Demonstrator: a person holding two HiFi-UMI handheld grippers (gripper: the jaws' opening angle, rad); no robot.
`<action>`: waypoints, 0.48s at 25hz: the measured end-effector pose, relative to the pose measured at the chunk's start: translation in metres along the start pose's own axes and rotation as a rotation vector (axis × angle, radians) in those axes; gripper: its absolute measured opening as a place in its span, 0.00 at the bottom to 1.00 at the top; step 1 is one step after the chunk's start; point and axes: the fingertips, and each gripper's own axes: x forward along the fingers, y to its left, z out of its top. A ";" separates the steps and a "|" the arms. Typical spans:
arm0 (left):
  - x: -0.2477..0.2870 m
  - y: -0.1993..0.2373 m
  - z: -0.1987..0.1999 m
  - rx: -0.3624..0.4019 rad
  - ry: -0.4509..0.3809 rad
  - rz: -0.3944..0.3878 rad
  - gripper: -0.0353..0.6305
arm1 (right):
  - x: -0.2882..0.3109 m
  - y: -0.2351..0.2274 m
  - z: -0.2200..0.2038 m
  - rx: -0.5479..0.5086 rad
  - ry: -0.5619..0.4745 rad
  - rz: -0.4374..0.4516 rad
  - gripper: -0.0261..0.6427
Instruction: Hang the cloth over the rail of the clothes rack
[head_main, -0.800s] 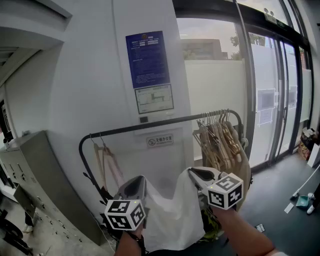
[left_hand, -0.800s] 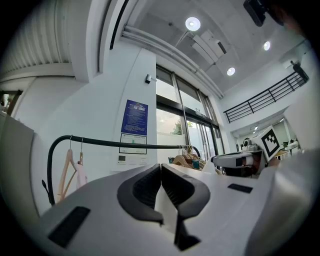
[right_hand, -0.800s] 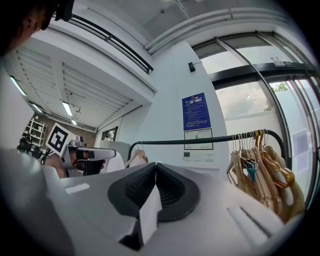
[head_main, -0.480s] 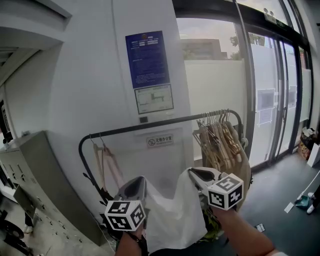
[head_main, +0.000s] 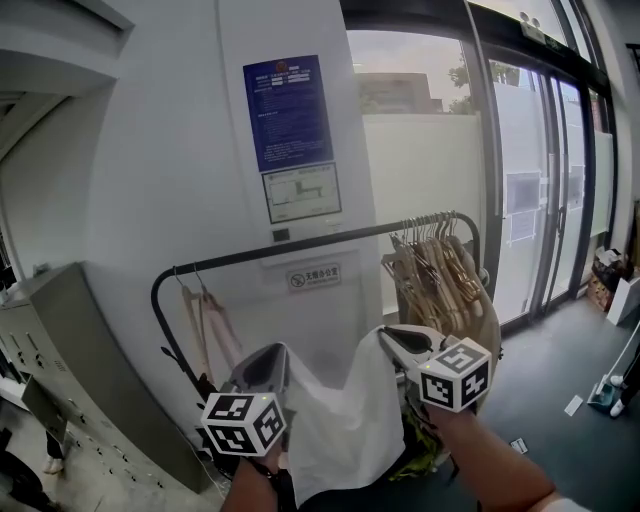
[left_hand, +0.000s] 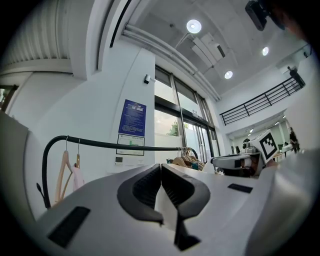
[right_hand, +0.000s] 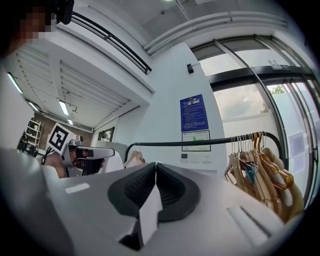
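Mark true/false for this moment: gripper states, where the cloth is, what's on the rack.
1. Both the left gripper and the right gripper are shut on the white cloth. True.
2. Wooden hangers crowd the right end of the rail. True.
3. The cloth is draped over the rail. False: it hangs between the two grippers, not on the rail.
4. Garments fill the rail's middle stretch. False: the middle is bare; hangers sit only near the ends.
5. A blue poster is on the wall above the rack. True.
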 end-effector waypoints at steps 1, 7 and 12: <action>0.000 0.003 0.006 0.002 -0.005 -0.010 0.07 | 0.002 0.000 0.005 -0.006 -0.004 -0.004 0.05; 0.006 0.031 0.075 0.071 -0.048 -0.077 0.07 | 0.018 -0.010 0.071 -0.149 -0.022 -0.078 0.05; 0.029 0.062 0.145 0.172 -0.090 -0.067 0.07 | 0.045 -0.037 0.135 -0.253 -0.035 -0.135 0.05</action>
